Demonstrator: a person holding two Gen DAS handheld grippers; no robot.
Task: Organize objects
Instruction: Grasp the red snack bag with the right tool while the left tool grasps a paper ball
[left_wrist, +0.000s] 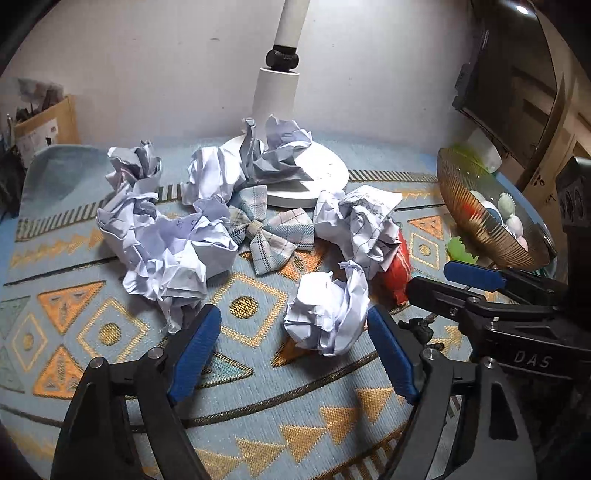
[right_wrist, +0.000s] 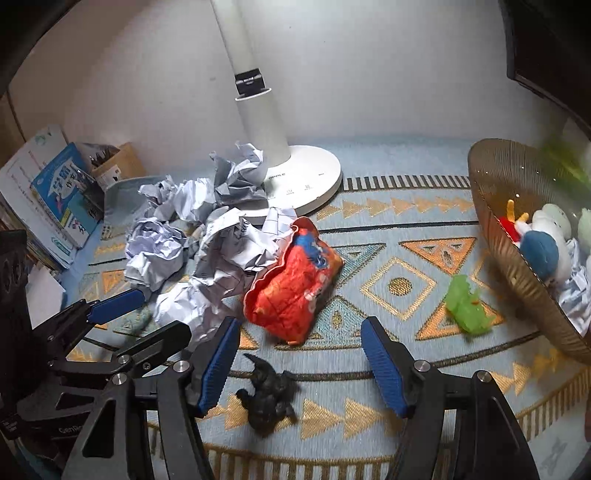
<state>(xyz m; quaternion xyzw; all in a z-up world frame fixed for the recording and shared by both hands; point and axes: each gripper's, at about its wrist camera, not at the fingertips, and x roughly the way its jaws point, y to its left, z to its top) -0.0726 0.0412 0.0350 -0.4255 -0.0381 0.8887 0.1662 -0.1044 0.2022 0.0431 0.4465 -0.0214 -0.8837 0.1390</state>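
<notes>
Several crumpled paper balls lie on the patterned cloth. My left gripper (left_wrist: 293, 326) is open, with the nearest paper ball (left_wrist: 327, 314) between its blue fingers, against the right one. A plaid fabric bow (left_wrist: 271, 230) lies among the paper. My right gripper (right_wrist: 299, 338) is open and empty; a small black dinosaur figure (right_wrist: 267, 393) lies between its fingers, close to the camera. A red snack bag (right_wrist: 291, 280) lies just ahead of it, and a green toy (right_wrist: 465, 304) to the right. The right gripper also shows in the left wrist view (left_wrist: 476, 277).
A ribbed brown bowl (right_wrist: 491, 206) holding plush toys stands at the right. A white lamp base (right_wrist: 314, 173) with its pole stands at the back. Books (right_wrist: 62, 192) and a cardboard box (right_wrist: 118, 162) sit at the left by the wall.
</notes>
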